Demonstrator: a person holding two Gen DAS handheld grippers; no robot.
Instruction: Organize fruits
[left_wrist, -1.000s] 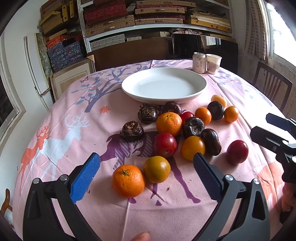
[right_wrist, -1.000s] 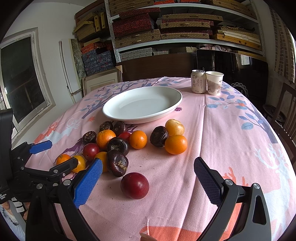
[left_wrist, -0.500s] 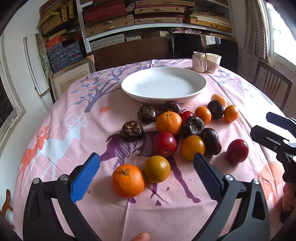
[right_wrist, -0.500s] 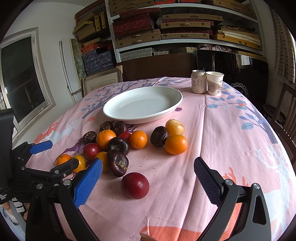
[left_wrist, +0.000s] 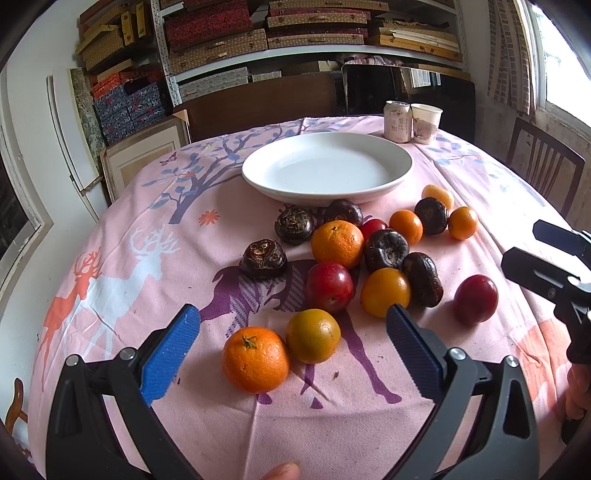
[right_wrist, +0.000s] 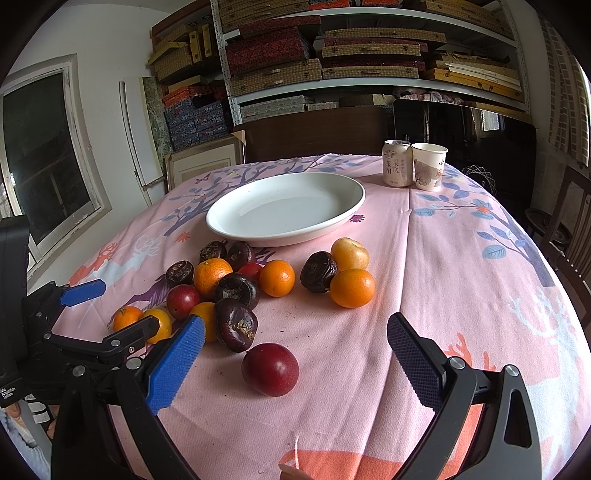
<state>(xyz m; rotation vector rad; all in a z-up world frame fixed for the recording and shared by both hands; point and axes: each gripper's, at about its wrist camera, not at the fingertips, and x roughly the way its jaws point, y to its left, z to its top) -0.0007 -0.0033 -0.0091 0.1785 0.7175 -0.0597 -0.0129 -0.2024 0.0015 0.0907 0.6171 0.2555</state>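
Both tools spread wide, left tool, right tool, fruits loose beside plate

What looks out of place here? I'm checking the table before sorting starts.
Nothing is spilled or broken. The white plate is empty while all the fruit lies loose on the tablecloth; one red plum sits apart from the cluster.

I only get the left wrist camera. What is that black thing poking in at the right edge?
Observer: That is the right gripper; its own camera shows its fingers spread wide, holding nothing.
Operator: What lies ahead of it?
Observer: One red plum, alone on the cloth, between the open fingers, touching neither.
Operator: Does it see my gripper?
Observer: Yes, the left gripper shows side-on at its left, open too.
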